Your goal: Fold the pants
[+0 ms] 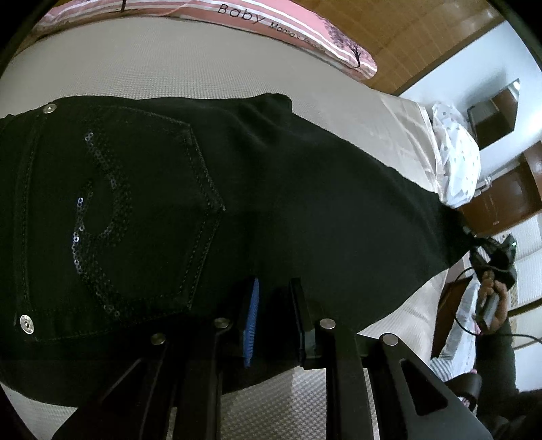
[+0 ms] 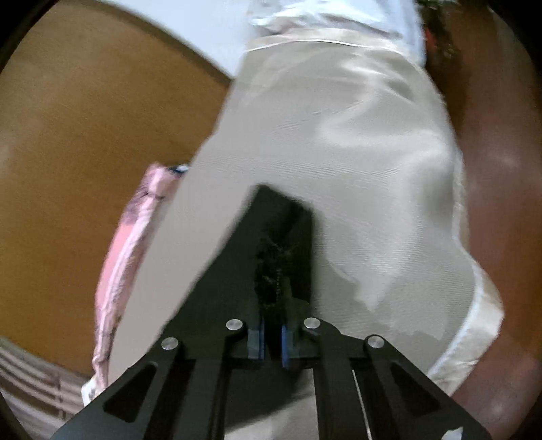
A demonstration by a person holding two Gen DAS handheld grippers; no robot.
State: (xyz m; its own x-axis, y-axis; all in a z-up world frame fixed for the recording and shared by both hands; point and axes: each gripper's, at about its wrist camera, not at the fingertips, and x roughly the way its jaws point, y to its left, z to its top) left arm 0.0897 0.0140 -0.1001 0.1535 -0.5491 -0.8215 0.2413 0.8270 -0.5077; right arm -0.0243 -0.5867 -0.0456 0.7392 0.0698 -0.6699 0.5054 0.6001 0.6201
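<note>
Black pants (image 1: pixel 237 189) lie across the beige bed, back pocket with sequins (image 1: pixel 101 210) facing up at the left, the legs running right toward the bed's edge. My left gripper (image 1: pixel 274 304) is shut on the near edge of the pants below the pocket; blue pads show beside the cloth. My right gripper (image 2: pixel 272 298) is shut on the black cloth of the pant leg end (image 2: pixel 271 237) and holds it up above the bed; this view is blurred. The right gripper also shows far right in the left wrist view (image 1: pixel 487 260), at the leg's end.
The beige bed cover (image 1: pixel 169 64) stretches around the pants. A pink striped pillow (image 1: pixel 305 30) lies at the far edge, also seen in the right wrist view (image 2: pixel 128 243). A white dotted cloth (image 1: pixel 457 159) sits at the bed's right end. Wooden floor (image 2: pixel 84 118) and brown furniture (image 1: pixel 508 193) lie beyond.
</note>
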